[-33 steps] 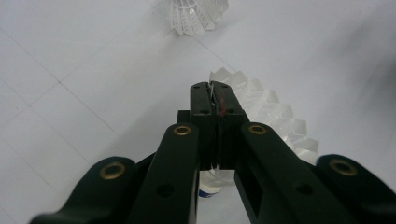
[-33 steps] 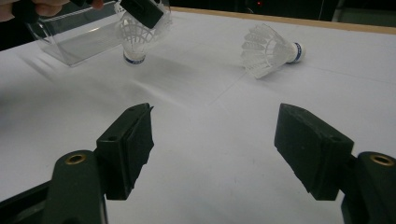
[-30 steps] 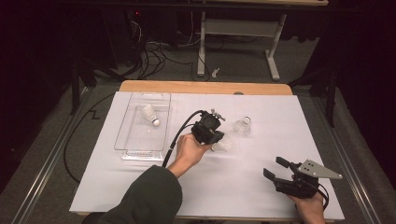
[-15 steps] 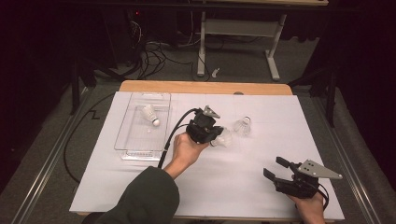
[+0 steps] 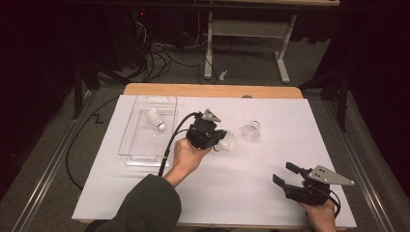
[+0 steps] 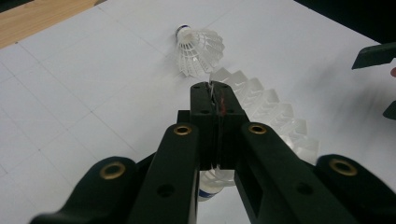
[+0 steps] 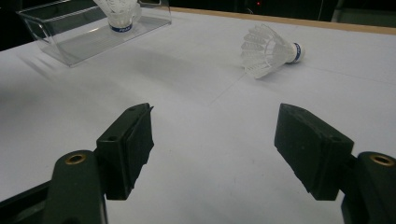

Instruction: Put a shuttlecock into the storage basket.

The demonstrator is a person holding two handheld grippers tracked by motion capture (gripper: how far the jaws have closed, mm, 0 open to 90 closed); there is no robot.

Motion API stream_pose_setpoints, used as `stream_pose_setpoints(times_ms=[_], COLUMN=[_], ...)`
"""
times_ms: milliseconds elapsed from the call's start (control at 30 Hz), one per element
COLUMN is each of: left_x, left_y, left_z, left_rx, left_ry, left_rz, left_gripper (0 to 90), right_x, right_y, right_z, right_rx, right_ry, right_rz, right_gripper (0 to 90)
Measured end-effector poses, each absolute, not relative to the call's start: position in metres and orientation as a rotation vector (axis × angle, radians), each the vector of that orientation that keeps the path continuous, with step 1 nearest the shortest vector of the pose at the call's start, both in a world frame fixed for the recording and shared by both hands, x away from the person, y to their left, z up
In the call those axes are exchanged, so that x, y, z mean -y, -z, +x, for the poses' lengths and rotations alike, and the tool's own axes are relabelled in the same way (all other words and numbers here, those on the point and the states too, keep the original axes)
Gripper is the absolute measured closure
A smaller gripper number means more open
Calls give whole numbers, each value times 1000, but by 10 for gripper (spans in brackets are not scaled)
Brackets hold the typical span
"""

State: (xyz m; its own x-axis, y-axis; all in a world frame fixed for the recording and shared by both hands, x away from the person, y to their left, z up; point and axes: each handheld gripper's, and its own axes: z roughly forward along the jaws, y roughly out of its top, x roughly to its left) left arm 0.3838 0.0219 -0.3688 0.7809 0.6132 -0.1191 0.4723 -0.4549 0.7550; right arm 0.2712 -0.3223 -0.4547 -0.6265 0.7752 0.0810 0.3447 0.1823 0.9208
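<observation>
Held shuttlecock (image 6: 261, 109) cork behind tongs

I count three shuttlecocks: one in the clear tray (image 5: 145, 145) at far left (image 5: 156, 118), one clamped in my left gripper (image 5: 218, 141) mid-table (image 5: 227, 141), one lying loose just right of it (image 5: 251, 130). One tray, two grippers; my right gripper (image 5: 286, 175) sits near right.

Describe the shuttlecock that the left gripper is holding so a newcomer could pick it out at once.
Start at the clear plastic tray on the left of the white sheet, then look just right of it to the left gripper. Its shut jaws pinch the skirt of a white shuttlecock. The loose shuttlecock lies free beyond it, and another shuttlecock sits inside the tray.
</observation>
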Motion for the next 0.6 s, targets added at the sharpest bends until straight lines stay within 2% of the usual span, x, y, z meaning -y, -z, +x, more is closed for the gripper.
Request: stream_pose_setpoints(times_ms=[600], left_x=[-37], left_y=[363], left_z=[380], left_rx=[-815], left_ry=[-224], left_rz=[2107], left_gripper=[890], right_x=[322], right_y=[455], right_z=[271], right_rx=[-2060], right_ry=[-1433], right_rz=[1052], right_gripper=[284])
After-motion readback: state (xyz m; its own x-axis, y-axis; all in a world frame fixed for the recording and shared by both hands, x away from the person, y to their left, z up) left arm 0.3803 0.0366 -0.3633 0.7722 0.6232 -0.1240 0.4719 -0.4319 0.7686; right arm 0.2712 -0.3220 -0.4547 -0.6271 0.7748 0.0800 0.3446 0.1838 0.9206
